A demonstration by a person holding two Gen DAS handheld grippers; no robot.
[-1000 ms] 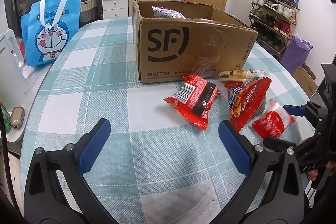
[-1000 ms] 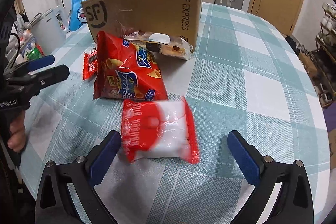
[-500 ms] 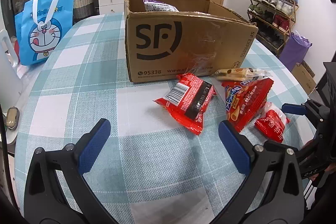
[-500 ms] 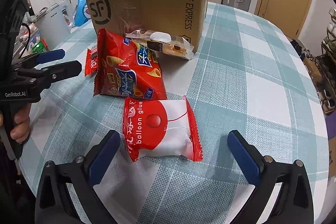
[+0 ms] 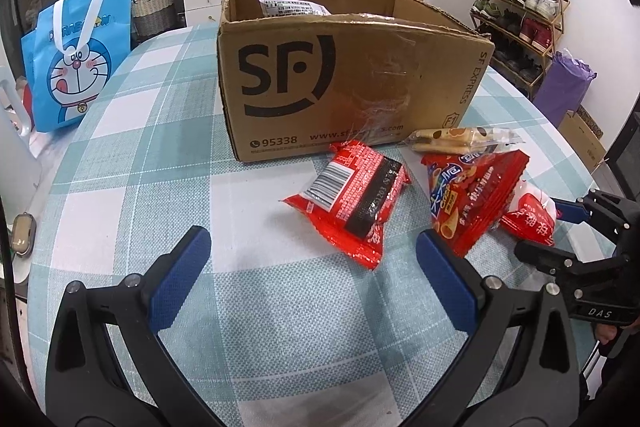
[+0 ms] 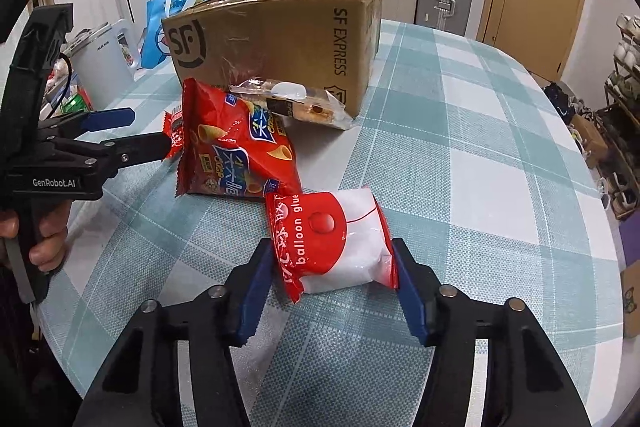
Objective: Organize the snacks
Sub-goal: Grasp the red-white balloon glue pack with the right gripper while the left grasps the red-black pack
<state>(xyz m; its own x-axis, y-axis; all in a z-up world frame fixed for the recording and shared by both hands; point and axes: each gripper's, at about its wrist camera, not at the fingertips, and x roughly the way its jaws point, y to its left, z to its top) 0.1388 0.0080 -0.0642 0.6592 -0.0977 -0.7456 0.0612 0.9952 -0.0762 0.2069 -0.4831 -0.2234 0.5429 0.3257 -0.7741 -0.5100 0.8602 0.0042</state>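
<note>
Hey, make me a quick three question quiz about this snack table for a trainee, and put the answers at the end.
1. True or false: the right gripper is shut on the balloon glue packet.
2. Which stands open with nothing between its fingers: A, the left gripper, or B, the right gripper?
3. Fill in: the clear-wrapped biscuit pack lies against the ___.

Key: 1 true, its fingers have just closed on it. 2 A. 3 cardboard box.
</note>
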